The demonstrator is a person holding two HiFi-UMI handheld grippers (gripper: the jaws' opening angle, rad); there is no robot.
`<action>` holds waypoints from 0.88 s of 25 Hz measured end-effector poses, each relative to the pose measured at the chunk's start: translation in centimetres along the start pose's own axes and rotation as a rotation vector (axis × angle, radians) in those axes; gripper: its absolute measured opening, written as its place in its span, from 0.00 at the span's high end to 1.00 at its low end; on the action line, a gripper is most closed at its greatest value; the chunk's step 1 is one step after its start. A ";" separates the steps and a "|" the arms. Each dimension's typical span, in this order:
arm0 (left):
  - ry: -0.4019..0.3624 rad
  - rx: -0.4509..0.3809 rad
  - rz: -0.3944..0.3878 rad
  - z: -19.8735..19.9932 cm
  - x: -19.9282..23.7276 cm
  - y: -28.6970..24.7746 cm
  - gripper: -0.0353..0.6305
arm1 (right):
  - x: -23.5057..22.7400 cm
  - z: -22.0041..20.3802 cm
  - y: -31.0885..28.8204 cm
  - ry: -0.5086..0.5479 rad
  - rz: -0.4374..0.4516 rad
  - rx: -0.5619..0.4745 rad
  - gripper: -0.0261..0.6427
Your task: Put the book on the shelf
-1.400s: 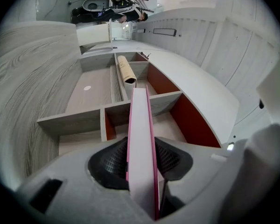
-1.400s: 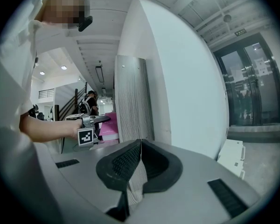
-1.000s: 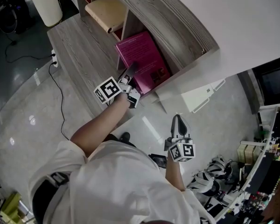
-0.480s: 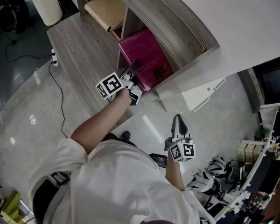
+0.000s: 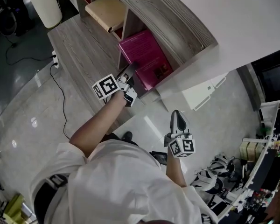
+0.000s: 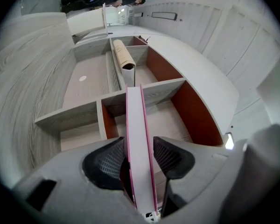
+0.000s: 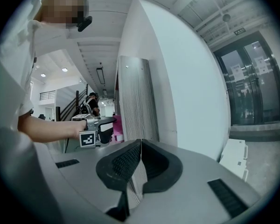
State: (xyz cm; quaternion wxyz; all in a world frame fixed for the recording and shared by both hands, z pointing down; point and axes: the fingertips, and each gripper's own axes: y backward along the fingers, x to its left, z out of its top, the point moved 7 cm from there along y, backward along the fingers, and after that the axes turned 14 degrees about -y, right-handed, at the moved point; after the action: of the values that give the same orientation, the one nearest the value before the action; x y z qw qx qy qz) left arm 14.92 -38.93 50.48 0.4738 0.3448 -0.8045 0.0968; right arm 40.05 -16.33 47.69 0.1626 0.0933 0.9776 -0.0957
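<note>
Right gripper (image 5: 177, 120) is hanging nearest the body, off the end of the shelf (image 5: 177, 29) and over pale floor. Its jaws are pressing together with nothing between them, nose aiming at the shelf's grey ribbed end panel (image 7: 136, 101). Left gripper (image 6: 139, 144) is working farther forward, at the mouth of the shelf's end compartment. Its jaws have just been opening and are standing wide, with the pink book (image 5: 147, 56) running between them. One pad (image 6: 170, 154) is showing a thin gap from the cover; the other pad (image 6: 107, 161) is sitting very close, contact not clear. Pink book is resting inside that end compartment, thin edge facing the left gripper, far end reaching toward the grey board at the compartment's back. Red-brown lining is showing on the compartment's side walls. Black cable (image 5: 61, 97) is trailing over the floor in front of the shelf's lower ledge. One compartment farther along the shelf, a tan book (image 5: 104, 10) is sitting. Beyond the shelf's far end, a white bin (image 5: 43, 3) is standing on dark floor.
</note>
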 end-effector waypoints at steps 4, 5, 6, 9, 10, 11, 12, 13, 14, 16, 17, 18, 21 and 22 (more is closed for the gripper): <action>-0.132 0.013 -0.001 1.6 -0.7 2.6 0.67 | 0.9 0.3 -0.8 0.009 -0.008 -0.031 0.94; -0.186 0.015 0.006 2.1 -0.9 3.4 0.67 | 1.2 0.4 -1.0 0.011 -0.010 -0.041 0.94; -0.251 0.019 0.014 2.7 -1.0 4.2 0.67 | 1.5 0.4 -1.2 0.013 -0.012 -0.050 0.94; -0.472 0.031 0.007 4.3 -2.2 6.4 0.67 | 2.6 0.6 -1.4 0.021 -0.038 -0.078 0.94; -0.543 0.038 0.002 4.9 -2.6 7.0 0.67 | 3.0 0.7 -1.5 0.023 -0.051 -0.087 0.94; -0.611 0.047 -0.003 5.4 -3.0 7.6 0.68 | 3.3 0.8 -1.6 0.025 -0.066 -0.096 0.94; -0.675 0.056 -0.007 5.8 -3.4 8.1 0.68 | 3.7 0.9 -1.8 0.026 -0.080 -0.103 0.94; -0.735 0.064 -0.013 6.2 -3.7 8.6 0.68 | 4.1 1.0 -1.9 0.027 -0.093 -0.109 0.94; -0.790 0.073 -0.018 6.6 -4.0 9.1 0.68 | 4.5 1.1 -1.9 0.028 -0.105 -0.114 0.94; -0.891 0.092 -0.030 7.3 -4.6 10.2 0.69 | 5.4 1.1 -2.0 0.027 -0.127 -0.125 0.94; -0.941 0.104 -0.036 7.5 -4.8 10.7 0.69 | 5.9 1.0 -1.9 0.026 -0.137 -0.131 0.94; -0.994 0.116 -0.044 7.8 -5.0 11.2 0.70 | 6.4 0.9 -1.9 0.026 -0.149 -0.138 0.94; -1.155 0.154 -0.077 8.8 -5.9 12.7 0.70 | 8.3 0.6 -1.4 0.029 -0.199 -0.170 0.94; -1.198 0.161 -0.091 9.2 -6.1 13.3 0.71 | 9.0 0.5 -1.2 0.030 -0.217 -0.182 0.94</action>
State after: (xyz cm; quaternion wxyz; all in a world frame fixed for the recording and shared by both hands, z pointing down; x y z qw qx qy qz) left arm 1.86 -30.62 42.79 -0.0857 0.4081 -0.9059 -0.0737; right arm 31.56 -16.26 44.37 0.1442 -0.0268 0.9889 -0.0222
